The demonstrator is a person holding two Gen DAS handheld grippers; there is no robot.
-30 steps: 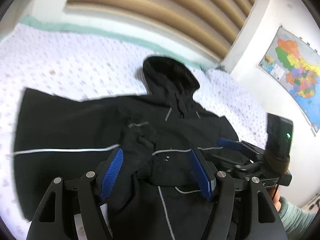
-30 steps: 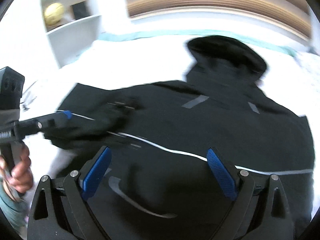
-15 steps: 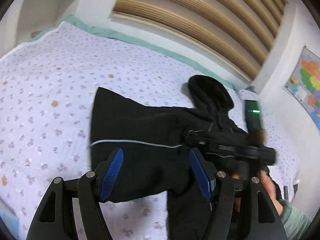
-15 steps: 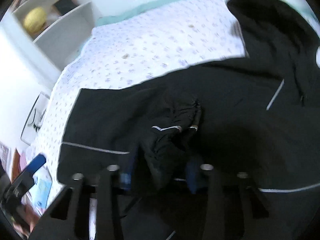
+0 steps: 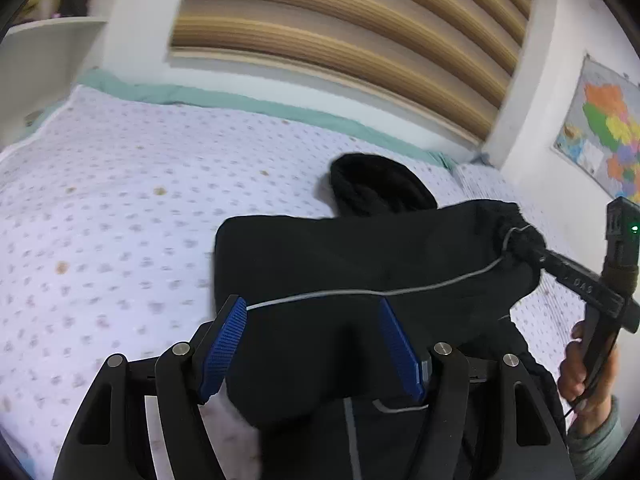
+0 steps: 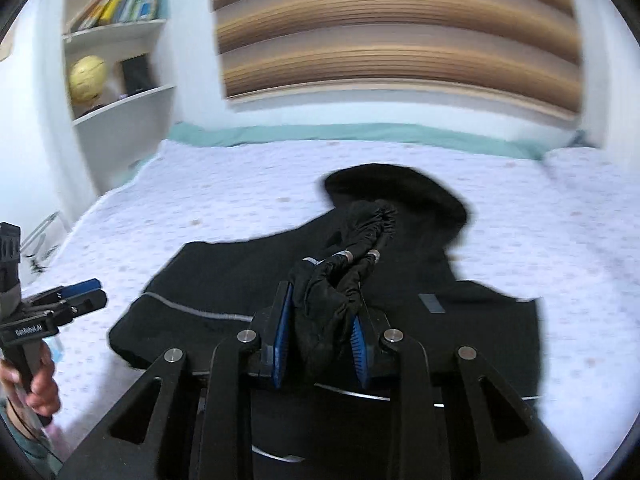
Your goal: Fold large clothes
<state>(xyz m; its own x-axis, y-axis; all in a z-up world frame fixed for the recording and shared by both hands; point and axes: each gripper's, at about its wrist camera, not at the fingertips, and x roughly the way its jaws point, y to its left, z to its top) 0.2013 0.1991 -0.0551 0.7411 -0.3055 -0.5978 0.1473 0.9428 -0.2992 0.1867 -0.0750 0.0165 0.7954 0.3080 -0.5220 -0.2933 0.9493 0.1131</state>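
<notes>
A black hooded jacket (image 5: 360, 264) with thin grey piping lies on a bed with a flowered white cover (image 5: 104, 208); its hood (image 5: 380, 184) points to the headboard. My right gripper (image 6: 322, 350) is shut on the jacket's bunched sleeve cuff (image 6: 352, 256) and holds it above the jacket body (image 6: 460, 328). It shows at the right of the left wrist view (image 5: 536, 258), with the sleeve stretched across. My left gripper (image 5: 312, 344) is open and empty over the jacket's near left part; it also shows at the left of the right wrist view (image 6: 86, 294).
A wooden slatted headboard (image 5: 340, 40) stands behind the bed. White shelves (image 6: 120, 64) with books and a yellow ball are at the far left. A map (image 5: 604, 128) hangs on the right wall. The bed cover spreads bare to the left of the jacket.
My right gripper has closed on the sleeve cuff and carried it up and to the right across the jacket. My left gripper has let go and drawn back to the left, open.
</notes>
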